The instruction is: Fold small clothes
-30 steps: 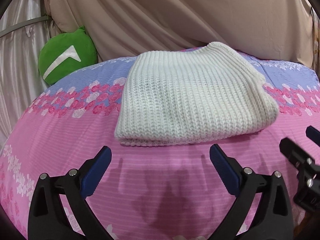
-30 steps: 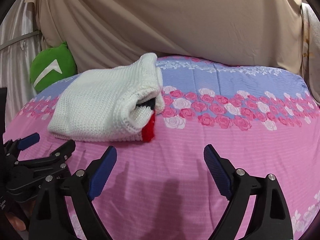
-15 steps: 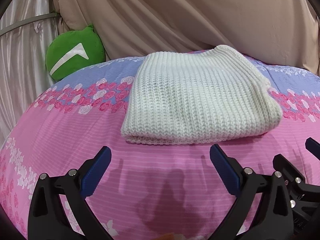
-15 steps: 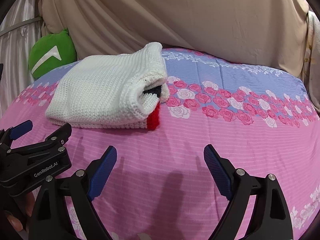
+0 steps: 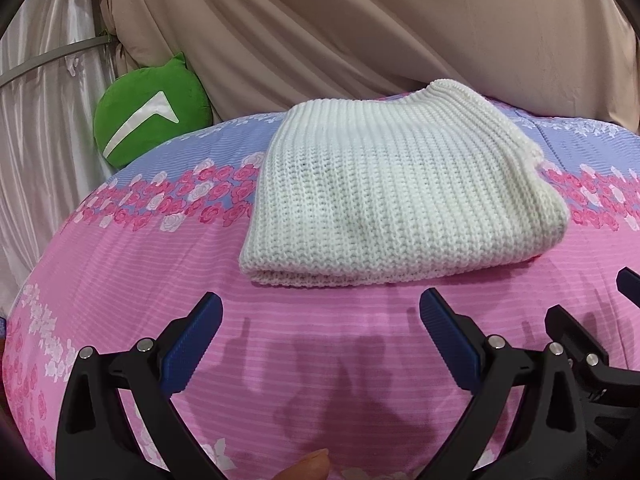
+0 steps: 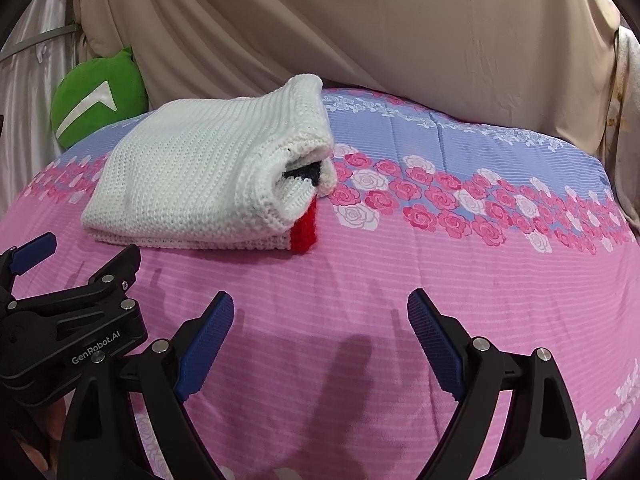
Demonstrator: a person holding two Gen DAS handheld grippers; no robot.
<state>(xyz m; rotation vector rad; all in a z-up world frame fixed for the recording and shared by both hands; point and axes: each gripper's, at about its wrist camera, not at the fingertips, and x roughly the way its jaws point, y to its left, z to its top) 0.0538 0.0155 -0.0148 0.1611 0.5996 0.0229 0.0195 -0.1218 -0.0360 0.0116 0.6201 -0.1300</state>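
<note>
— White ribbed knitted garment point(image 5: 400, 204): location?
— Folded, lying on the pink floral bedsheet point(image 5: 320, 340), red trim at one edge.
— Tools?
— Left gripper point(image 5: 320, 320) and right gripper point(image 6: 320, 320) both spread wide, empty, clear of it.
— Step?
— Fold appears complete; next, likely tidy or set aside.

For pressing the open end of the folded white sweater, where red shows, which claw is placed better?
Probably right. The red edge of the white sweater lies just beyond the open right claw; the open left claw faces the closed fold.
</note>
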